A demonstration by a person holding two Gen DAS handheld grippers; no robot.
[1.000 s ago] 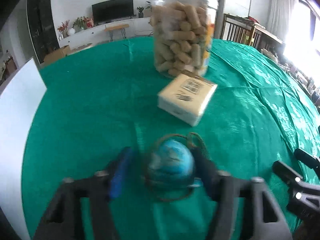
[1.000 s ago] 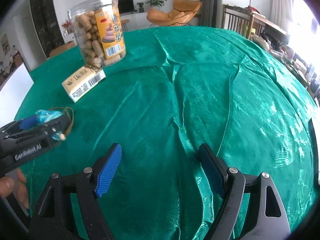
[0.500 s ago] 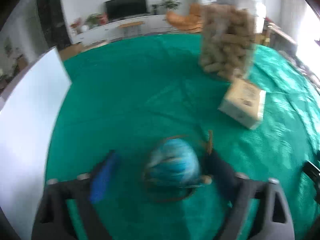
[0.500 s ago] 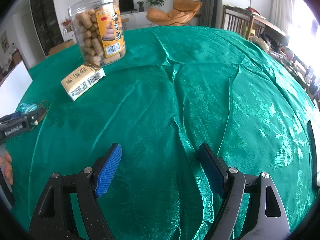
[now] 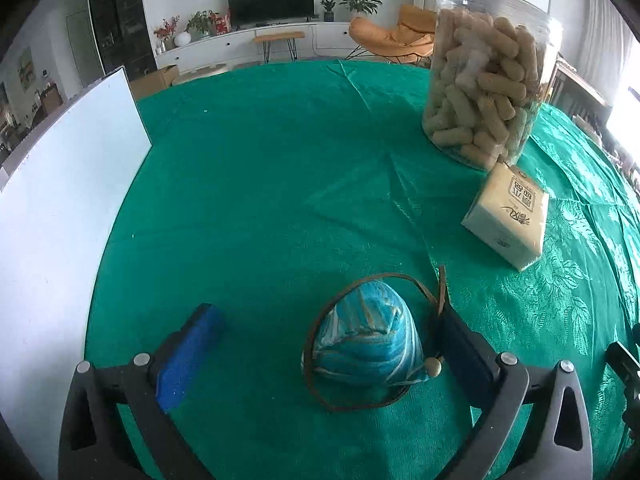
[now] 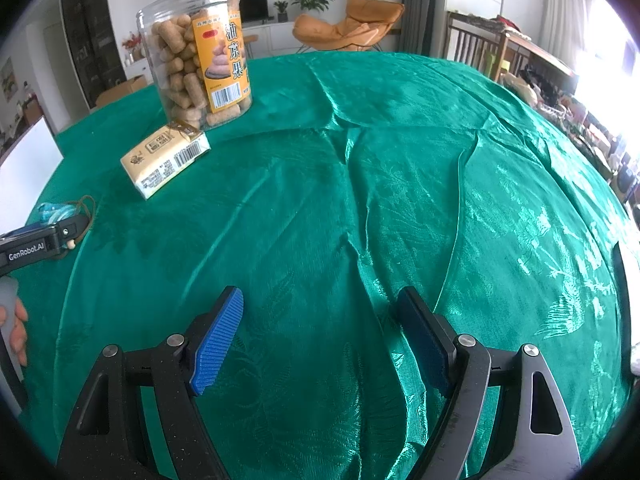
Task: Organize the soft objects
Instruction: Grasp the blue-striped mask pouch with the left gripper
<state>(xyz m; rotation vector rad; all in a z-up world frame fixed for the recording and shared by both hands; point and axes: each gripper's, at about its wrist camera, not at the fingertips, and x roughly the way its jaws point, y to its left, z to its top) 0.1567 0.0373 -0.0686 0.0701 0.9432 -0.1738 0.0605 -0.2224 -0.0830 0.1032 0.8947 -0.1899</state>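
Observation:
A blue-and-teal soft pouch (image 5: 370, 340) with a brown drawstring cord sits on the green tablecloth between the fingers of my left gripper (image 5: 326, 344). The left gripper is open; its right finger (image 5: 460, 344) is next to the pouch and its left finger stands well apart. The pouch also shows at the far left of the right wrist view (image 6: 56, 212), beside the left gripper. A yellow tissue pack (image 5: 510, 220) lies to the right, in front of the jar. My right gripper (image 6: 320, 332) is open and empty over bare cloth.
A tall clear jar of snack sticks (image 5: 486, 88) stands behind the tissue pack (image 6: 166, 158); it also shows in the right wrist view (image 6: 196, 52). A white board (image 5: 60, 208) stands along the table's left edge. The cloth (image 6: 400, 160) is wrinkled across the middle.
My left gripper has swung left with the pouch and opened; the pouch now rests on the cloth. The jar and tissue pack have shifted to the right of its view. The right gripper has not moved.

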